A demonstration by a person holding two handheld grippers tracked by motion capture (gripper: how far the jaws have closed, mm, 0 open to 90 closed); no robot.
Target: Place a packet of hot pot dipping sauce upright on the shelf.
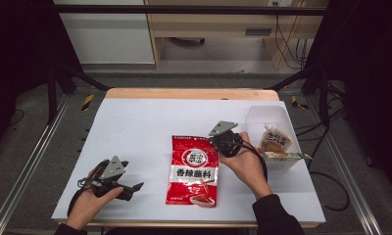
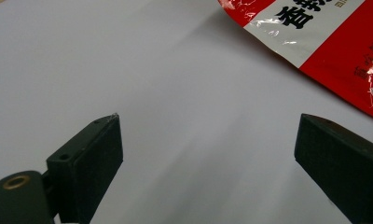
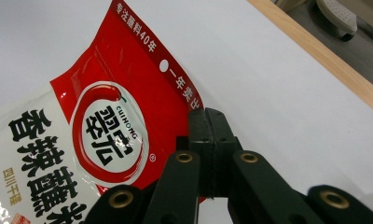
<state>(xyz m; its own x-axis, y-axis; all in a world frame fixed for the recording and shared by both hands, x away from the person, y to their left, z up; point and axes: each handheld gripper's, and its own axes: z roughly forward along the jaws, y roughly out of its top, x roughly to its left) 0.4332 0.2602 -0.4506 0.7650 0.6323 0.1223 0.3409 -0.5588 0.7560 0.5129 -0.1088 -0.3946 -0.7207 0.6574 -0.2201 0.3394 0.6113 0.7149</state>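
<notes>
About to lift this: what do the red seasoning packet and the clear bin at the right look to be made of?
Red seasoning packet: glossy plastic film, likely; it shows bright glare streaks and creases. Clear bin: translucent, probably rigid plastic; the packs inside show through its wall.

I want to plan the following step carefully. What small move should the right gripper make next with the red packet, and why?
Probably keep lifting the red packet a little and carry it toward the clear box. The right gripper is shut on the packet's top corner, while most of the packet lies flat on the white table. The box already holds other packets, which suggests sorting. The left gripper is open and holds nothing.
</notes>
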